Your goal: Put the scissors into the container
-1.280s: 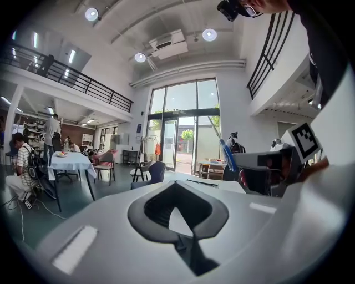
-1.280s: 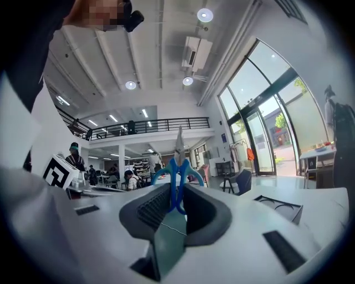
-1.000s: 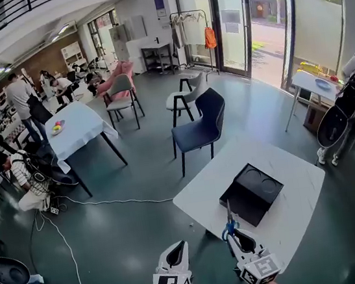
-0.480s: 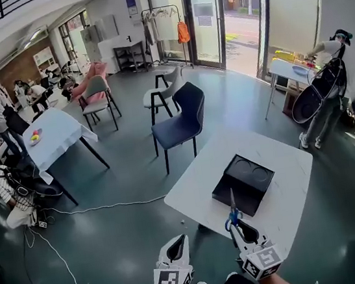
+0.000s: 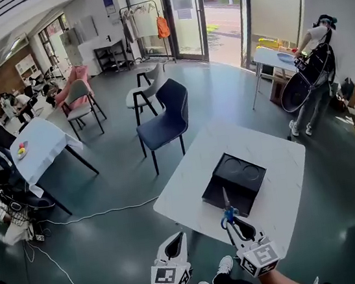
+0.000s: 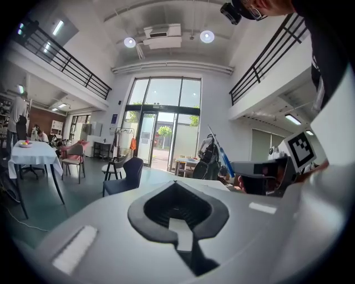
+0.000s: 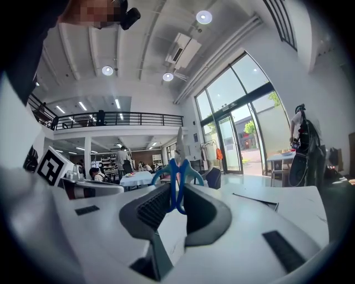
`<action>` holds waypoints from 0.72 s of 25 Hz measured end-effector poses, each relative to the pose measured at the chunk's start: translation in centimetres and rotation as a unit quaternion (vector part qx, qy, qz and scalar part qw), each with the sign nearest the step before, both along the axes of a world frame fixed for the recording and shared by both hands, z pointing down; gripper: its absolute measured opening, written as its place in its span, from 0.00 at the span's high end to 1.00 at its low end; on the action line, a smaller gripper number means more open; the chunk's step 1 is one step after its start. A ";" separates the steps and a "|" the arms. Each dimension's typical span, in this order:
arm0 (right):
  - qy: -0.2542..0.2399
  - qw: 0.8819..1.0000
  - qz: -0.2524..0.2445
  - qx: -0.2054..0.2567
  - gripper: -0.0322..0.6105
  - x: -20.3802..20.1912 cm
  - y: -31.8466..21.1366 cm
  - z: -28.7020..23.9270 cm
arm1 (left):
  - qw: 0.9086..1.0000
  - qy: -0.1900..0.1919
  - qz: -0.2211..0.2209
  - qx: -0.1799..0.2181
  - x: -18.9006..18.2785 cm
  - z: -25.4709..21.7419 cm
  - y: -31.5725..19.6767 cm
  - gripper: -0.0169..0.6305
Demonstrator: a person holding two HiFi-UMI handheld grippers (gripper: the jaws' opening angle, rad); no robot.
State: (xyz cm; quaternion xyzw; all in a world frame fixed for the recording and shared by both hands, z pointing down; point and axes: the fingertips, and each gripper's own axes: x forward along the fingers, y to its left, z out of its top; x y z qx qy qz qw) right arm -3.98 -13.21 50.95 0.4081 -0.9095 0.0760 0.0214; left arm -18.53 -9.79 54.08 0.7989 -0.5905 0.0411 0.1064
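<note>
Right gripper (image 5: 236,225), held nearly level just short of the black container (image 5: 234,181) on the white table (image 5: 280,176), jaws clamped on the blue handles of the scissors (image 5: 227,211), blades upright; left gripper (image 5: 174,245), farther from the container, jaws closed together, empty; chairs (image 5: 164,117) on grey floor (image 5: 113,245) beyond.

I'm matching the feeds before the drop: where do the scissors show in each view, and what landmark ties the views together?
Head view: scissors low, right of centre, upright in the right gripper.
Left gripper view: right of centre, slanting up from the other gripper.
Right gripper view: dead centre, blue handles between the jaws, blade pointing up.
Shared landmark: the dark blue chair.
</note>
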 end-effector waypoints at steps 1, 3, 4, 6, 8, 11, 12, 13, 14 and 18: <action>0.000 1.000 0.002 -0.002 0.83 0.2 -0.5 0.2 | 1.000 0.000 0.002 -0.001 0.1 0.0 -0.7 0.96; 0.006 1.000 0.005 -0.002 0.83 0.5 -1.6 0.5 | 1.000 -0.002 0.008 -0.005 0.6 0.2 -2.1 0.96; 0.013 1.000 0.005 0.000 0.83 0.6 -2.2 0.6 | 1.000 -0.002 0.011 -0.008 0.8 0.3 -2.9 0.96; 0.028 1.000 0.002 0.005 0.83 0.7 -3.2 0.8 | 1.000 -0.005 0.017 -0.012 1.3 0.4 -4.3 0.96; 0.037 0.999 0.001 0.007 0.83 0.9 -4.3 1.1 | 1.000 -0.009 0.022 -0.013 1.7 0.5 -5.6 0.96; 0.035 0.999 0.007 0.011 0.83 1.9 -6.2 1.2 | 0.999 -0.016 0.031 -0.012 2.5 0.4 -7.7 0.96; 0.037 0.999 0.009 0.015 0.83 2.2 -7.0 1.2 | 0.999 -0.019 0.034 -0.010 2.7 0.3 -8.4 0.96; 0.040 0.999 0.009 0.021 0.83 2.5 -7.8 1.0 | 0.999 -0.020 0.036 -0.007 2.9 0.1 -9.1 0.96; 0.043 0.999 0.009 0.026 0.83 2.7 -8.5 0.8 | 0.999 -0.021 0.037 -0.004 3.0 -0.1 -9.6 0.96; 0.044 0.999 0.011 0.028 0.83 3.8 -10.8 0.0 | 0.999 -0.025 0.035 -0.001 3.7 -0.2 -11.5 0.96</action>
